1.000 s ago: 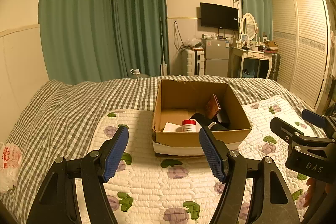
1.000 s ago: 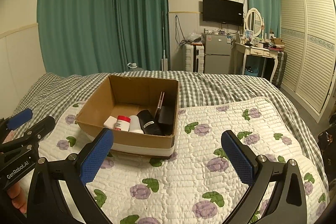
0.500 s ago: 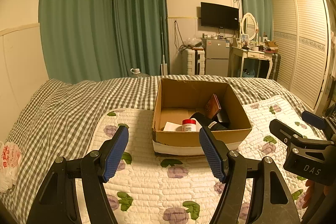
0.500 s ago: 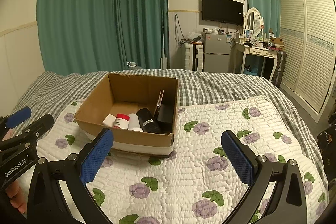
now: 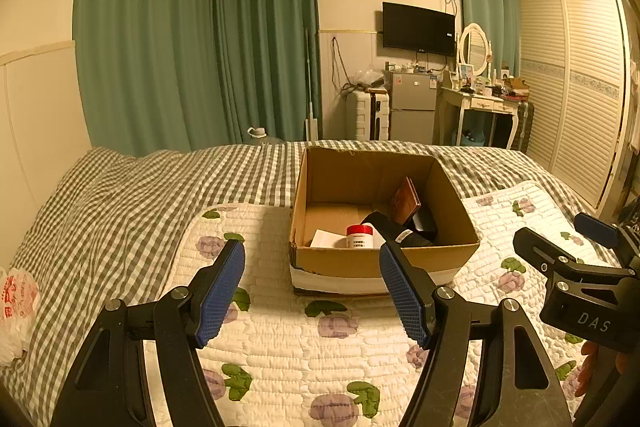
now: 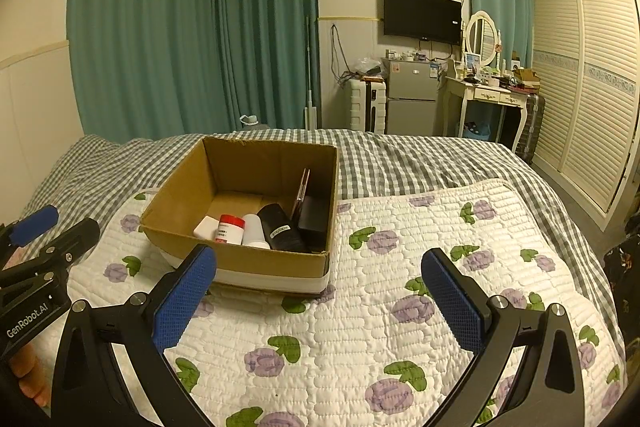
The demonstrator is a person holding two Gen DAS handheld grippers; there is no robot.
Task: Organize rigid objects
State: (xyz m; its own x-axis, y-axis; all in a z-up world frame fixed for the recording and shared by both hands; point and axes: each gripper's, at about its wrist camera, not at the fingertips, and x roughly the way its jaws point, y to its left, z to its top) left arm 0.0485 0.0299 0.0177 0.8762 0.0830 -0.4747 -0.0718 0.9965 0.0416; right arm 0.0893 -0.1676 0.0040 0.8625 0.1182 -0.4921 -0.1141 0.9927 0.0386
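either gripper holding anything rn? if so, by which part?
Nothing held. Left gripper and right gripper are both open and empty above the quilt; the items all sit inside the cardboard box.

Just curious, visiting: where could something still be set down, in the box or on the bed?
Inside the cardboard box, the far half of the floor is bare. The near end is crowded: red-capped bottle, white bottle, black items. The flowered quilt right of the box is open, as is the checked blanket to its left.
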